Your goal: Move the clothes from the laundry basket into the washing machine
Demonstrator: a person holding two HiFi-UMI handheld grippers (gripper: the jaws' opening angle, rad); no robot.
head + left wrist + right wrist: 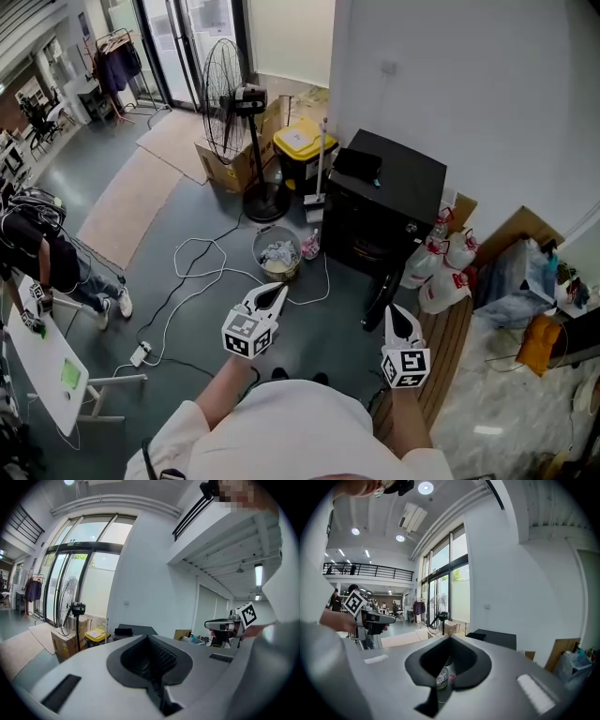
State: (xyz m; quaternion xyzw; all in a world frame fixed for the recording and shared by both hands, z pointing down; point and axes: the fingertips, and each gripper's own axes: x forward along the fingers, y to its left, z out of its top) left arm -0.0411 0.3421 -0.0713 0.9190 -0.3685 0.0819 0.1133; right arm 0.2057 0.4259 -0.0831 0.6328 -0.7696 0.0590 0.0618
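The laundry basket (277, 253), a round metal tub with pale clothes in it, stands on the grey floor in front of me. To its right is the black washing machine (389, 202), with a dark door panel (378, 302) hanging at its front. My left gripper (277, 292) is shut and empty, held in the air near the basket. My right gripper (393, 312), also shut and empty, hovers near the washer's front. In the left gripper view the jaws (149, 637) are together. The right gripper view shows its gripper (450, 638) shut, with the basket (442, 679) below it.
A tall standing fan (230, 112), a cardboard box (230, 164) and a yellow bin (302, 145) stand behind the basket. White cables (202, 272) trail over the floor. White jugs (441, 272) and bags sit right of the washer. A person (42, 253) stands by a white table (47, 361) at left.
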